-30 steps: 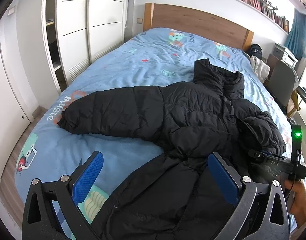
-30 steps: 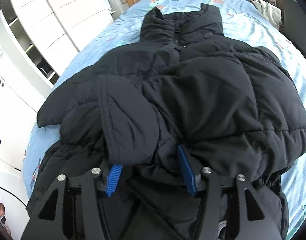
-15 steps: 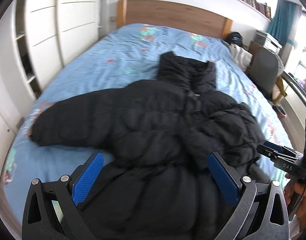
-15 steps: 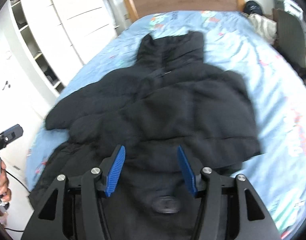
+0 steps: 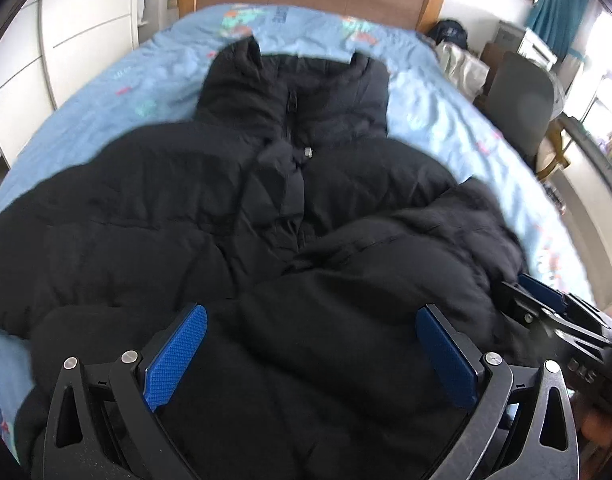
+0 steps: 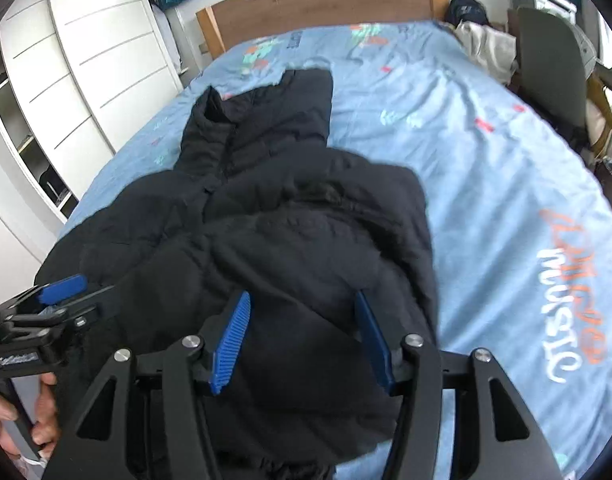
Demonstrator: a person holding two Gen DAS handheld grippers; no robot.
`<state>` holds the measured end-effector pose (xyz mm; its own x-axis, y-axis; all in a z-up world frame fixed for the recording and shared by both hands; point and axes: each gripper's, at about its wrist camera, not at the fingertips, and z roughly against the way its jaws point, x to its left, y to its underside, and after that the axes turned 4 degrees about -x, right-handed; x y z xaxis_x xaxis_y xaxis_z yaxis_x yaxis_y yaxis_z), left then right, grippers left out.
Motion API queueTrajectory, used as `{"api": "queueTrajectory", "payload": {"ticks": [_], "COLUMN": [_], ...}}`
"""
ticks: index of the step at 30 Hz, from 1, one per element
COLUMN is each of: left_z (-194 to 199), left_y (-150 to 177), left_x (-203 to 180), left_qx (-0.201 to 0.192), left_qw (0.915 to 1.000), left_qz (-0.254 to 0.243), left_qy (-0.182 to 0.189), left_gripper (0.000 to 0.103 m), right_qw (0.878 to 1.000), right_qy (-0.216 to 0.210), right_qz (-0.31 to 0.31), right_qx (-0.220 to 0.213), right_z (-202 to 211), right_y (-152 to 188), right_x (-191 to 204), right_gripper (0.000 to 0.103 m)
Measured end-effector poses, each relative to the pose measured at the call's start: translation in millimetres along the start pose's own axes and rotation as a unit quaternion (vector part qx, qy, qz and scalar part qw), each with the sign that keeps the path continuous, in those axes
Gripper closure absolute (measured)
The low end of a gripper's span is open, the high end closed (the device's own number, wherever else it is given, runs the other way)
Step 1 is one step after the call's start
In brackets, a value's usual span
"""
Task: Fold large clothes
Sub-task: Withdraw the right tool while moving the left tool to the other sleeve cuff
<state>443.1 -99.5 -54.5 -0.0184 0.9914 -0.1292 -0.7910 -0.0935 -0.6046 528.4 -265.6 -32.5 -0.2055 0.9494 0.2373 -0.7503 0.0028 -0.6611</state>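
The bed (image 6: 485, 168) is filling both views, with its blue printed cover running from 6 o'clock up to the wooden headboard (image 6: 321, 4) at 12 o'clock. The black puffer jacket (image 5: 266, 208) is lying on it front-up, collar pointing toward 12 o'clock and zip closed along the middle. One sleeve appears to be lying folded over the chest on the right side of the left wrist view; the hem end is bunching toward 6 o'clock under both tools.

The left gripper (image 5: 309, 354) is hovering over the lower body of the jacket with its blue pads standing wide apart and nothing clamped between them. The right gripper (image 6: 302, 340) is sitting about half open above the folded side, with dark padding showing between the pads; the pads are not visibly pressing on it, so it seems to be holding nothing.

The main risk lies in the jacket's bulk: springy filling is likely to push a folded sleeve back open once it is left alone. A shallow pinch on the slick shell could slip out mid-lift. Both pictures are blurring with motion, so a grab now could catch two layers instead of one and drag the fold askew. The grippers are working near each other and could collide.

No containers are holding anything relevant; wardrobe shelves (image 6: 10, 112) at 9 o'clock are too indistinct to read.
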Motion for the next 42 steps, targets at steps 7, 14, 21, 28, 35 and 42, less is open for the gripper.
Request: {"api": "queueTrajectory", "payload": {"ticks": [7, 14, 21, 28, 35, 42], "left_z": [-25, 29, 19, 41, 123, 198], "left_y": [19, 22, 42, 57, 54, 66], "left_x": [19, 30, 15, 31, 56, 82], "left_qx": [0.016, -0.019, 0.023, 0.015, -0.034, -0.077], "left_qw": [0.9995, 0.9973, 0.9985, 0.9989, 0.9989, 0.997], "left_qz": [-0.022, -0.035, -0.048, -0.044, -0.031, -0.008], "left_qy": [-0.018, -0.062, -0.014, -0.013, -0.013, 0.005], "left_gripper": [0.0, 0.001, 0.001, 0.001, 0.001, 0.001], "right_qw": [1.0, 0.999, 1.0, 0.999, 0.998, 0.997], "right_qy": [-0.014, 0.04, 0.005, 0.028, 0.053, 0.056], "right_qz": [-0.022, -0.015, -0.009, -0.034, -0.029, -0.039], "right_qx": [0.007, 0.009, 0.001, 0.03, 0.003, -0.03], "right_z": [-30, -7, 22, 27, 97, 179], "right_y": [21, 22, 33, 59, 66, 85], "right_x": [-28, -31, -5, -9, 19, 64], "right_gripper": [0.05, 0.05, 0.049, 0.049, 0.049, 0.049]}}
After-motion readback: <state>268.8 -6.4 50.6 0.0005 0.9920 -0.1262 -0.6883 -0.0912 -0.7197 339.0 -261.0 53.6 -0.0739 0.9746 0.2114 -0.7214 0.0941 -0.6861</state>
